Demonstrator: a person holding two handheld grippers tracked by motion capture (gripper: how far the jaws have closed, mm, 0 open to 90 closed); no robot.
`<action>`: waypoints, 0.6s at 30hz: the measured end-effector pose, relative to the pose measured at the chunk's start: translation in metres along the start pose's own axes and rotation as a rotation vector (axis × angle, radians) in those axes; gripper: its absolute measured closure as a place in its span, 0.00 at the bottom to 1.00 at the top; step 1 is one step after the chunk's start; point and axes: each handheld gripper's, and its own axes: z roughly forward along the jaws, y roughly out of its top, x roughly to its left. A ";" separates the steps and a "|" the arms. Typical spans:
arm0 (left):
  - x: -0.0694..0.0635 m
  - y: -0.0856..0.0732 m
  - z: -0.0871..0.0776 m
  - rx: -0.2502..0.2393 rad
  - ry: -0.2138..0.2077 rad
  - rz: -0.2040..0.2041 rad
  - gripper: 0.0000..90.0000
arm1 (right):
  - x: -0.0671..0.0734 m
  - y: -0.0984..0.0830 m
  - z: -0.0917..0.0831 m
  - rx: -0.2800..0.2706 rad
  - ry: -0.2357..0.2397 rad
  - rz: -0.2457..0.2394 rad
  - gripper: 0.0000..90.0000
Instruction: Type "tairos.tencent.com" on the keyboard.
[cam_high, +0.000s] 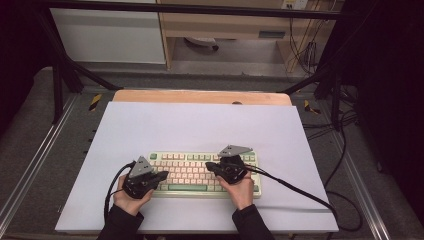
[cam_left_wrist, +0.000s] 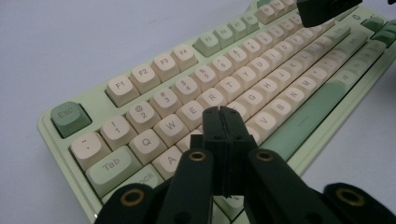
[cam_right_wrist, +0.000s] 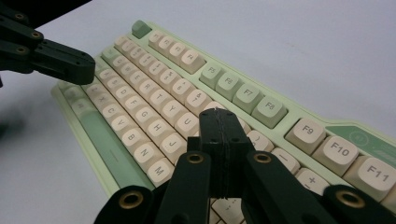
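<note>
A pale green keyboard (cam_high: 202, 172) with cream and green keys lies near the front of the white sheet (cam_high: 195, 125). My left gripper (cam_high: 161, 176) hovers over the keyboard's left end, jaws pressed together with nothing between them; in the left gripper view its tip (cam_left_wrist: 223, 112) sits above the keys (cam_left_wrist: 212, 95) around E, R and D. My right gripper (cam_high: 212, 166) is over the right half, also shut and empty, its tip (cam_right_wrist: 219, 114) over the keys near U and I on the keyboard (cam_right_wrist: 154, 93). Each gripper view shows the other gripper's black jaw (cam_left_wrist: 327, 9) (cam_right_wrist: 56, 58).
The white sheet covers a wooden table (cam_high: 200, 96). Black cables (cam_high: 300, 192) trail from both grippers toward the front and right edge. A black frame (cam_high: 65, 65) surrounds the table, with shelving and wires behind.
</note>
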 end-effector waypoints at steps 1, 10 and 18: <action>0.000 0.000 0.000 0.000 0.000 -0.001 1.00 | 0.000 0.000 0.002 0.002 0.000 0.000 1.00; 0.004 -0.001 -0.002 -0.004 0.004 -0.010 1.00 | -0.001 -0.005 0.012 0.041 -0.012 -0.004 1.00; 0.004 -0.001 -0.003 -0.004 0.004 -0.011 1.00 | -0.002 -0.008 0.017 0.064 -0.021 -0.010 1.00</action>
